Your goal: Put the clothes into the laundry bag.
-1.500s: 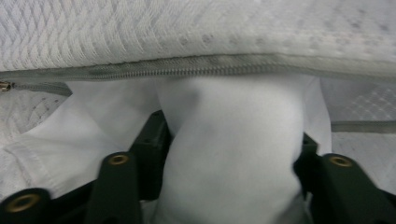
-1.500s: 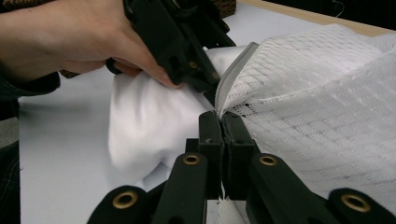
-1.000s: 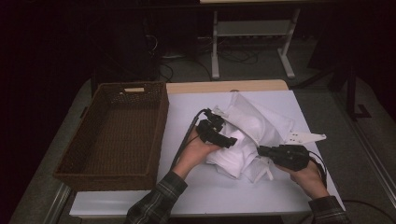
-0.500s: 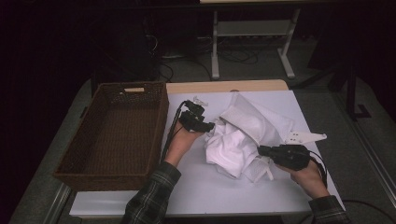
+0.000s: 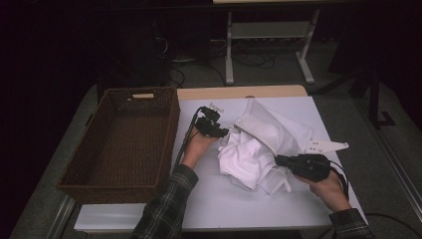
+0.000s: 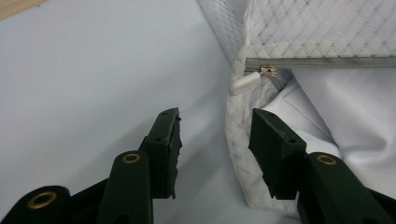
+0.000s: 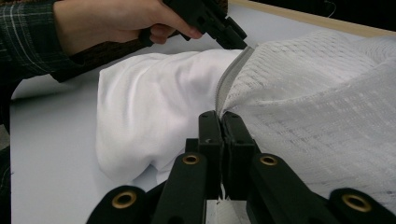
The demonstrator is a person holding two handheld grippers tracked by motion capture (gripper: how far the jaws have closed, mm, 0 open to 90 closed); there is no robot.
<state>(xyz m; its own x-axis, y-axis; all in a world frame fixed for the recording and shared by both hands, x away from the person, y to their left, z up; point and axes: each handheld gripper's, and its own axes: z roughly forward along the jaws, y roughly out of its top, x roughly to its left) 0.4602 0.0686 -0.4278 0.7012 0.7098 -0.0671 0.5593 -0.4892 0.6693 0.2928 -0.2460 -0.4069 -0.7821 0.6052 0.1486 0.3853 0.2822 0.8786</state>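
A white mesh laundry bag (image 5: 276,127) lies on the table with a white garment (image 5: 246,159) bulging out of its zipped opening. My left gripper (image 5: 223,133) sits at the bag's left corner. Its jaws have just been closing and still stand apart (image 6: 215,126). The bag's mesh edge (image 6: 236,140) lies between them, beside the right pad, just below the zipper pull (image 6: 245,81). My right gripper (image 5: 279,160) is shut on the mesh bag's edge by the zipper (image 7: 222,121). The right gripper view has the left gripper (image 7: 229,30) at the far end of that zipper.
A dark wicker basket (image 5: 99,164) with nothing in it stands to the left of the bag, close to the left hand. The white table top (image 5: 224,204) is bare along the front. A table frame (image 5: 268,35) and cables are on the floor behind.
The left gripper came off the garment, swung left toward the basket, then dropped to the bag's left corner with narrower jaws. The garment settled slightly. The right gripper kept still.
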